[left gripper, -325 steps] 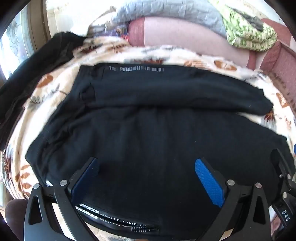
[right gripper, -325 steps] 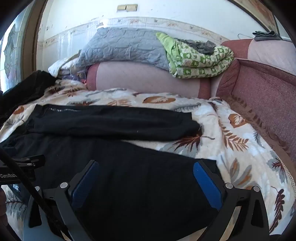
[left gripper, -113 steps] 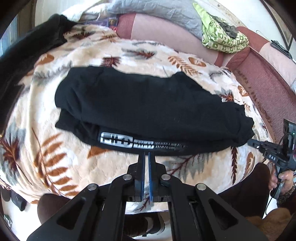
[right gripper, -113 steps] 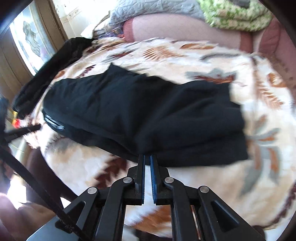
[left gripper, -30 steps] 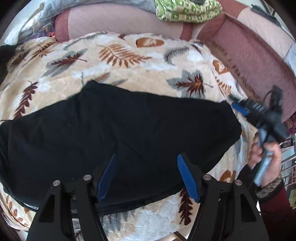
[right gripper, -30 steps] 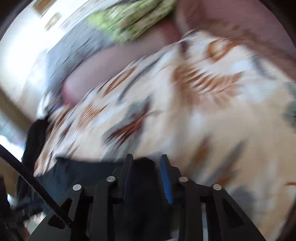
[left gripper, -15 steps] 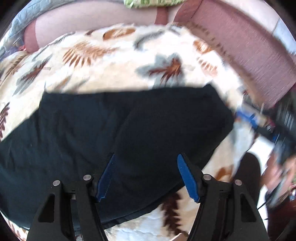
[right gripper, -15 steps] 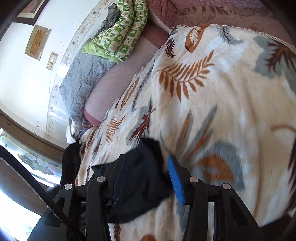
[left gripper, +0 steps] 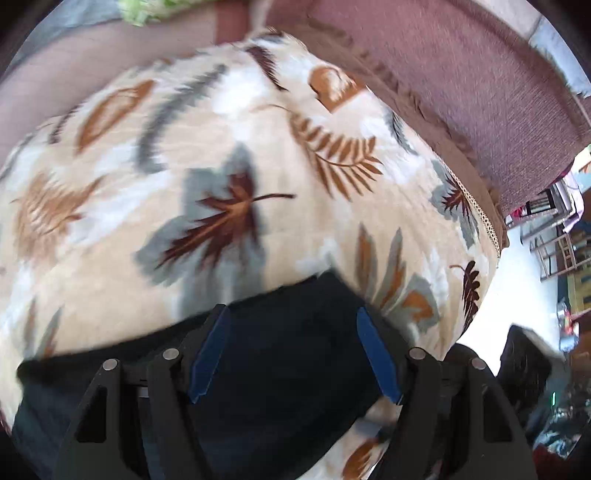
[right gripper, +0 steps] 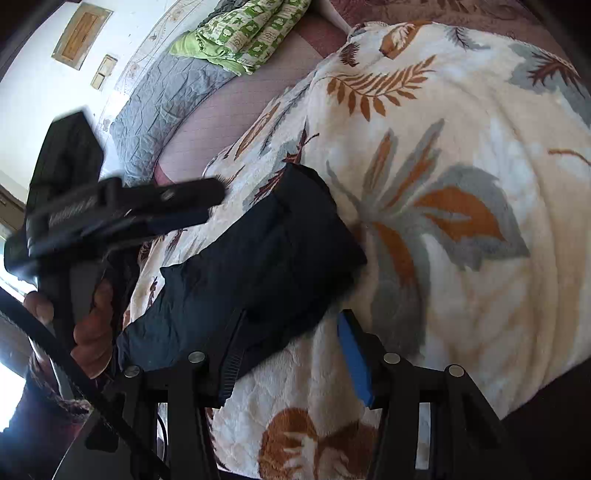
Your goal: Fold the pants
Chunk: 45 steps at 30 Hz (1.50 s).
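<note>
Left wrist view
Left gripper: the two blue-padded fingers are spread wide and released; nothing is clamped, and black cloth is seen between and below them.
Pants: one black folded garment is laid on the leaf-print blanket, filling the lower middle of the view; its far edge runs just past the fingertips.
Count: one pants bundle, one blanket, one dull red sofa arm along the upper right.
Hard to make out: much of the frame is motion-blurred; a dark device at the lower right edge cannot be identified; contact between pads and cloth cannot be told.

Right wrist view
Right gripper: the fingers are parted and released; the left finger lies against the near edge of the pants, the right finger over bare blanket.
Left gripper: it is seen from the side, held in a hand; its finger gap cannot be judged here.
Count: one green patterned quilt, one grey pillow, both behind the blanket.
Cut off: the left end of the pants is hidden behind the hand.
</note>
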Tool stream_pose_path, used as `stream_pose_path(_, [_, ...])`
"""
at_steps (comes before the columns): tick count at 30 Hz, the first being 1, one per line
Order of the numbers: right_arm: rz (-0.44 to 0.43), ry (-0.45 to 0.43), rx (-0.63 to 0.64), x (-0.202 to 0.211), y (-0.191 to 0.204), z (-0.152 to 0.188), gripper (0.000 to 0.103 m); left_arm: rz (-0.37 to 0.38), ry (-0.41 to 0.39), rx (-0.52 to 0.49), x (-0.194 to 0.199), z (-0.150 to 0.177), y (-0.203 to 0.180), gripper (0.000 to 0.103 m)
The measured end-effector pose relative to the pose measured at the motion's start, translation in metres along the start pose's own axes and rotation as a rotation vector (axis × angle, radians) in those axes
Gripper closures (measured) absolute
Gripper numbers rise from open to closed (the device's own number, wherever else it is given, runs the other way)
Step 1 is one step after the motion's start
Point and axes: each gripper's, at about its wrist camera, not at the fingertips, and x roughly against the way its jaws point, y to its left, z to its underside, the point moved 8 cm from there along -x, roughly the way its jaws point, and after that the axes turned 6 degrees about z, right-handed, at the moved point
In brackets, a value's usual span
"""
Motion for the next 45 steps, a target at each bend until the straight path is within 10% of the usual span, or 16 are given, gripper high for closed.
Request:
stream_pose_path(10, [0.031, -0.053, 0.045, -0.012, 0.006, -0.013, 0.046, -0.081, 0.165, -0.146, -0.072, -0.016, -0.013, 0.035])
stream_pose_path(12, [0.057, -0.068, 0.083, -0.016, 0.010, -0.016, 0.052, -0.110, 0.148, -0.223, -0.068, -0.013, -0.022, 0.069])
stream_pose_path(13, [0.077, -0.078, 0.106, -0.018, 0.012, -0.017, 0.071, -0.096, 0.145, -0.235, -0.065, -0.012, -0.027, 0.093])
stream_pose_path(14, [0.079, -0.077, 0.118, -0.019, 0.014, -0.019, 0.089, -0.088, 0.141, -0.241, -0.061, -0.010, -0.030, 0.093])
stream_pose_path(17, [0.062, -0.095, 0.128, -0.014, 0.024, -0.025, 0.089, -0.077, 0.087, -0.250, -0.045, -0.008, -0.034, 0.093])
stream_pose_path(29, [0.013, -0.091, 0.363, -0.013, 0.112, -0.016, 0.089, 0.074, -0.164, 0.094, 0.057, 0.017, 0.048, 0.093])
stream_pose_path(45, [-0.023, 0.112, 0.728, -0.117, 0.228, 0.046, 0.090, 0.154, -0.357, 0.498, 0.117, 0.118, 0.193, 0.092])
